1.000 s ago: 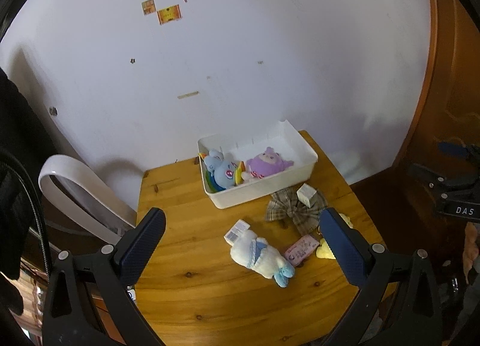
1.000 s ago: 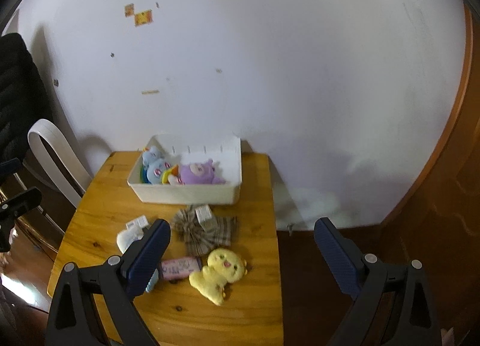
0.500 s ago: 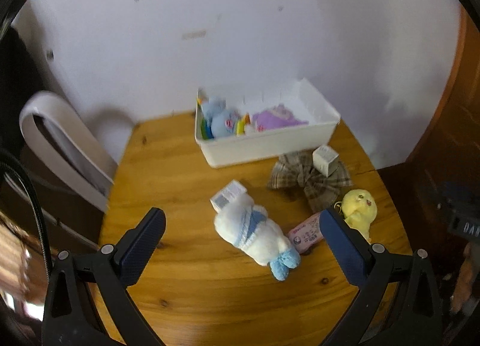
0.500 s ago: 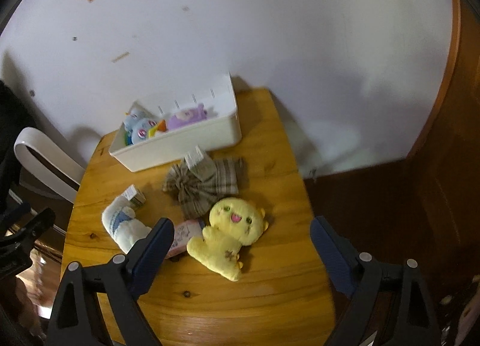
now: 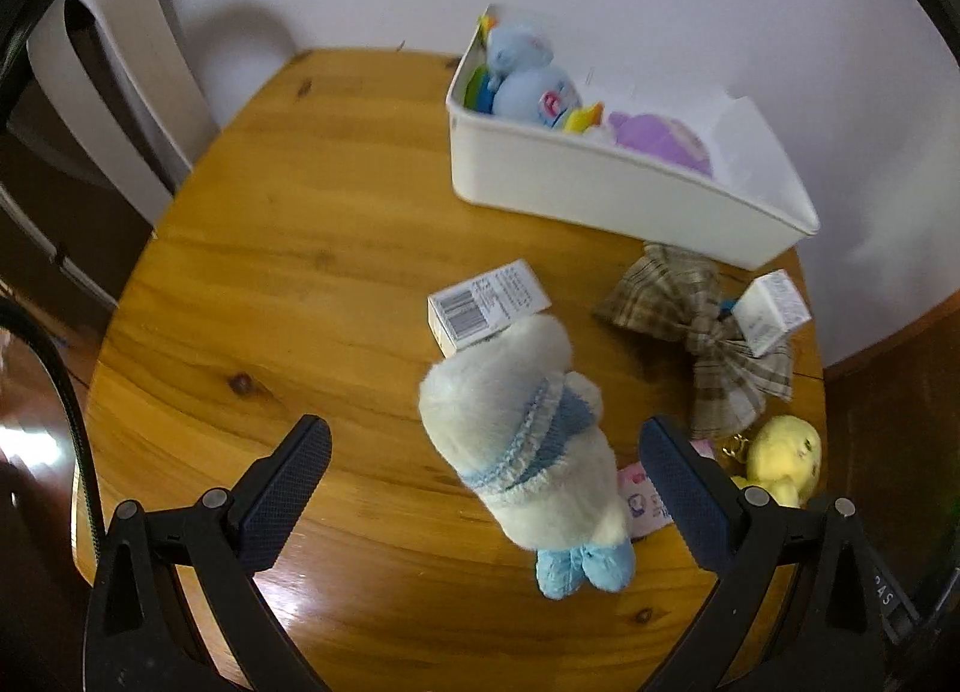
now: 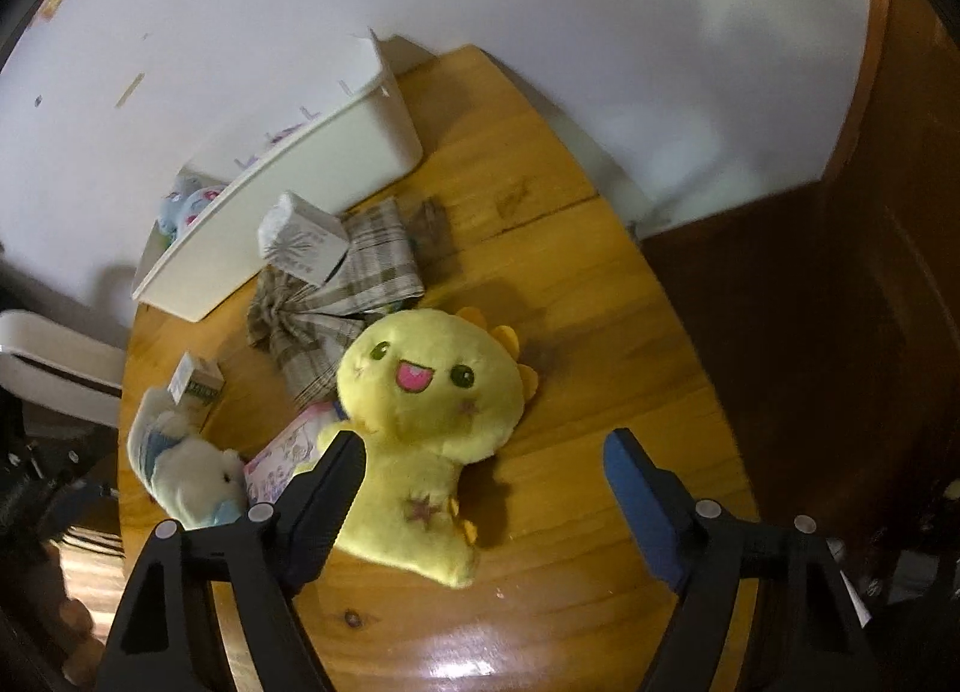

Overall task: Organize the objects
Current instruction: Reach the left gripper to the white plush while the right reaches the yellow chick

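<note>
1. While the left gripper (image 5: 483, 479) hangs spread wide, the white-and-blue plush (image 5: 528, 446) lies between its fingers, untouched, in front of the white bin (image 5: 600, 182).
2. Right gripper (image 6: 483, 479) gapes too, grasping nothing, straddling the yellow plush (image 6: 432, 410) on the wooden surface (image 6: 600, 332).
3. Plaid bow (image 6: 342, 290) sits between yellow plush and bin.

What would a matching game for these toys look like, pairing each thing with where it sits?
Things:
1. purple plush
2. yellow plush
3. white plush
4. small box

Places:
A. on the plaid bow
B. between the left gripper fingers
C. in the white bin
D. in front of the right gripper

Pairs: 1-C, 2-D, 3-B, 4-A
</note>
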A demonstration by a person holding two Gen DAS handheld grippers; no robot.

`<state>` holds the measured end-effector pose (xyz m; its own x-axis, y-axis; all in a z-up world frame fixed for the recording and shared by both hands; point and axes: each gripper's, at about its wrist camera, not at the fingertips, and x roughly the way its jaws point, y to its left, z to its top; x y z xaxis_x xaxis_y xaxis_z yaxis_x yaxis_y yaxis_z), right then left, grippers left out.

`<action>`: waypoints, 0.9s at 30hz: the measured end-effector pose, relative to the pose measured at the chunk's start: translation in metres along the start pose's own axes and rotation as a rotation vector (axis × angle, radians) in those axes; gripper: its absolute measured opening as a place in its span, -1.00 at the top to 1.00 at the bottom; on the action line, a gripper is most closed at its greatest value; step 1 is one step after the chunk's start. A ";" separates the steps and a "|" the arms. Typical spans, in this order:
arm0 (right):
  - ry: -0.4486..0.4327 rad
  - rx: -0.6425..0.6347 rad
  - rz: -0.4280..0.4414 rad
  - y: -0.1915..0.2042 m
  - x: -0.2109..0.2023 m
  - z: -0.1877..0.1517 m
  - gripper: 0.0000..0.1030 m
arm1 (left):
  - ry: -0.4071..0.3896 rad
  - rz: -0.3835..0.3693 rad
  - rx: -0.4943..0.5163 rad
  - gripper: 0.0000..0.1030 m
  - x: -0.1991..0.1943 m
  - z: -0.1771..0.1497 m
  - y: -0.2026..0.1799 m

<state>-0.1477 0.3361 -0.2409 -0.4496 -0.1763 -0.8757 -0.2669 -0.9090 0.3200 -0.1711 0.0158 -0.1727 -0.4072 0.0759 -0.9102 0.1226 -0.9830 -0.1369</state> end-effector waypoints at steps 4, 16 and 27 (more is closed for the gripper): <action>0.020 0.024 0.030 -0.002 0.011 0.002 -0.59 | 0.044 -0.003 -0.028 -0.99 0.018 -0.001 -0.001; 0.048 0.024 0.138 0.006 0.021 0.004 -0.59 | 0.117 0.011 -0.051 -0.99 0.053 -0.011 -0.007; 0.107 0.002 0.166 0.020 0.041 -0.002 -0.59 | 0.222 0.013 -0.107 -0.66 0.076 -0.026 -0.001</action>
<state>-0.1692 0.3100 -0.2710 -0.3944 -0.3628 -0.8443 -0.1982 -0.8635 0.4637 -0.1786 0.0268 -0.2520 -0.1976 0.1100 -0.9741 0.2262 -0.9617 -0.1545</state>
